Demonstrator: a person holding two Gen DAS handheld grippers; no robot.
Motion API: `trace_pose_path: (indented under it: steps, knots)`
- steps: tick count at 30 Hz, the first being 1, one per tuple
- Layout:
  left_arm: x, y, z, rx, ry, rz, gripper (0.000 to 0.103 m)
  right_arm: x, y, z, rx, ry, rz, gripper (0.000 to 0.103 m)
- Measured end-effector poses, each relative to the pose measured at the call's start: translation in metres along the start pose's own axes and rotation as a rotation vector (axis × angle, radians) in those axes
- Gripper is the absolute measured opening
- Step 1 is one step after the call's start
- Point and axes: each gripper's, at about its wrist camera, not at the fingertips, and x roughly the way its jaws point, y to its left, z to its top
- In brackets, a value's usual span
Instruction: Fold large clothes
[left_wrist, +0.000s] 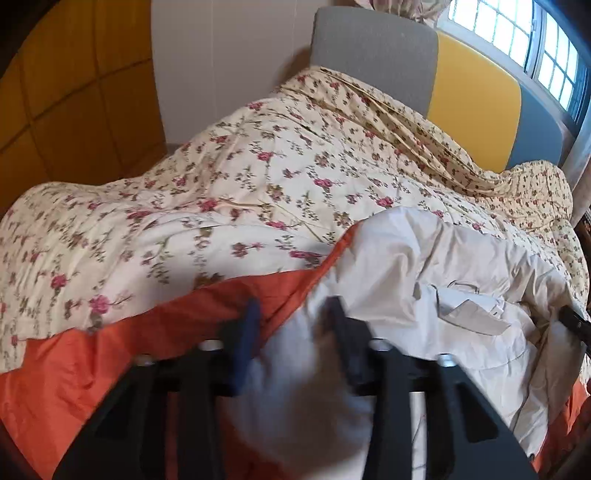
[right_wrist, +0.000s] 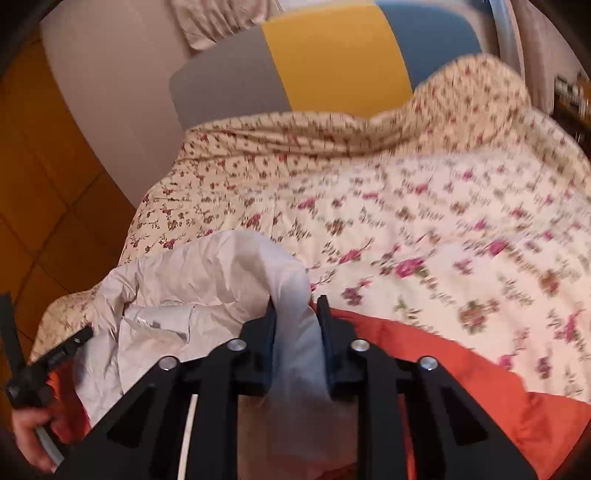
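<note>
A large pale grey-white garment (left_wrist: 424, 266) lies crumpled on an orange sheet (left_wrist: 110, 354) on a bed. My left gripper (left_wrist: 293, 314) has its jaws wide apart, with garment cloth bulging between them; the view is blurred. My right gripper (right_wrist: 297, 310) is shut on a fold of the same garment (right_wrist: 207, 280), which passes up between the fingers. The right gripper's tip (left_wrist: 576, 325) shows at the right edge of the left wrist view. The left gripper and the hand holding it (right_wrist: 33, 373) show at the left edge of the right wrist view.
A floral quilt (left_wrist: 258, 177) covers the bed beyond the garment. A grey, yellow and blue headboard (left_wrist: 472, 110) stands at the far end, with a window (left_wrist: 517, 33) above. An orange-brown wardrobe (left_wrist: 74, 92) stands to the left.
</note>
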Motion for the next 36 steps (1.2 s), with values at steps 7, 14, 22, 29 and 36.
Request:
trace_pose_path:
  steps: [7, 14, 22, 29, 36]
  knots:
    - [-0.018, 0.035, -0.027, -0.101, -0.009, -0.01, 0.016, -0.03, -0.023, -0.031, 0.001, -0.053, -0.041, 0.014]
    - [-0.041, 0.053, -0.045, -0.198, -0.077, -0.07, 0.078, -0.025, -0.051, -0.06, 0.059, -0.042, -0.081, 0.015]
    - [-0.032, 0.012, 0.0, -0.076, -0.112, -0.12, 0.085, -0.026, -0.054, -0.067, 0.061, -0.063, -0.067, 0.015]
    - [0.017, -0.009, 0.023, -0.055, 0.079, -0.321, 0.027, -0.025, -0.055, -0.068, 0.066, -0.063, -0.064, 0.015]
    - [-0.034, 0.017, -0.008, 0.004, -0.076, -0.265, 0.009, -0.031, -0.06, -0.061, 0.098, -0.066, -0.049, 0.016]
